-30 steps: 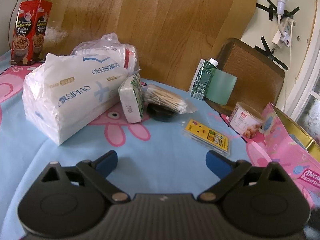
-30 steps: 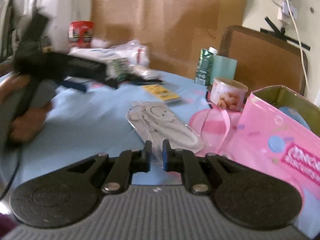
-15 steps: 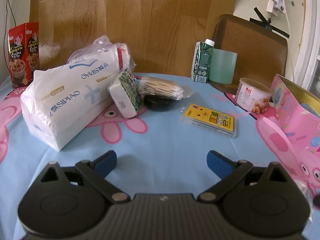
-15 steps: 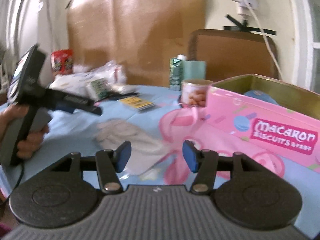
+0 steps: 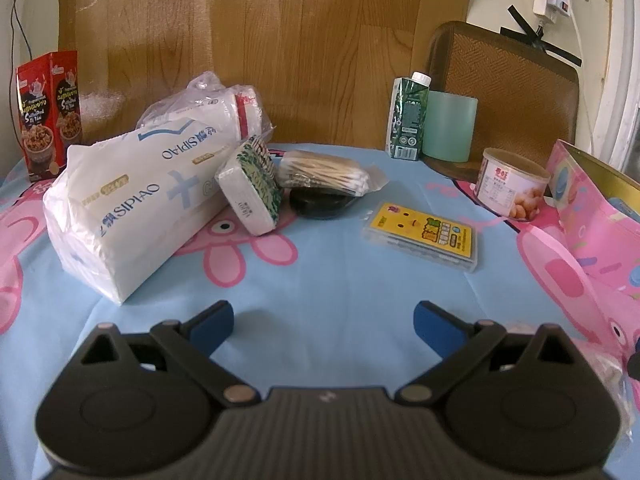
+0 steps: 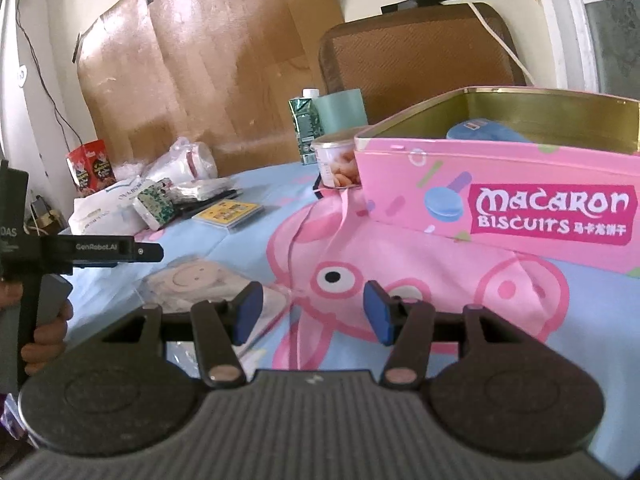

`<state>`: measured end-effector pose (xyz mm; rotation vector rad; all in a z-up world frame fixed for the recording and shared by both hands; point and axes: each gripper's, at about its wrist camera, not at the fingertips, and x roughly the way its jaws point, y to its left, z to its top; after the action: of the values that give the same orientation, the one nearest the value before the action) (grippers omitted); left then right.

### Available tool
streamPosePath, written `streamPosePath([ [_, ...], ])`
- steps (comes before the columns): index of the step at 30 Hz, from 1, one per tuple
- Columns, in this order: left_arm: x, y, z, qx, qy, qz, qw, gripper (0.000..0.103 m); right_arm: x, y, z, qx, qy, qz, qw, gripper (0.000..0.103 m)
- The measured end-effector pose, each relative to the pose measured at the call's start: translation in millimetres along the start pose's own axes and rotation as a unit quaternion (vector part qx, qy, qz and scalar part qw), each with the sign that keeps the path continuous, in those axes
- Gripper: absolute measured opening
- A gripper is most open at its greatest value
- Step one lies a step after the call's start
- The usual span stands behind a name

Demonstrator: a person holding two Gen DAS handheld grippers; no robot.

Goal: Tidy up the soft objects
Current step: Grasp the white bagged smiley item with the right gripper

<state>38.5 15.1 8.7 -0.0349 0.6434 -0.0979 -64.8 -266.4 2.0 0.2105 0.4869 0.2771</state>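
Two grippers hover over a blue cartoon tablecloth (image 5: pixel 320 280), both spread wide and holding nothing. Ahead and left of the left gripper (image 5: pixel 323 318) lies a large tissue pack (image 5: pixel 136 204), a smaller tissue packet (image 5: pixel 250 184) leaning on it. Just ahead-left of the right gripper (image 6: pixel 312 312) lies a bagged soft item (image 6: pixel 200 284); the open pink tin (image 6: pixel 500 196) sits ahead-right. This looks like reaching; next probably comes closing on one soft item.

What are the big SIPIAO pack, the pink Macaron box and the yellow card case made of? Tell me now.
SIPIAO pack: thin glossy plastic film over soft white tissue, judging by wrinkles and sagging corners.
Macaron box: likely printed tin; its inner wall shines gold.
Yellow card case: apparently clear hard plastic, with see-through edges.
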Motion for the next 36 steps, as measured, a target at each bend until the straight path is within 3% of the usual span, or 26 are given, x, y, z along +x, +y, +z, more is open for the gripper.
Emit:
streamPosePath([
  [36, 1.1, 3.3, 0.4, 0.002, 0.0, -0.029, 0.9996, 0.102, -1.2, 2.8, -0.3, -0.007, -0.002, -0.015, 1.0, 0.058],
])
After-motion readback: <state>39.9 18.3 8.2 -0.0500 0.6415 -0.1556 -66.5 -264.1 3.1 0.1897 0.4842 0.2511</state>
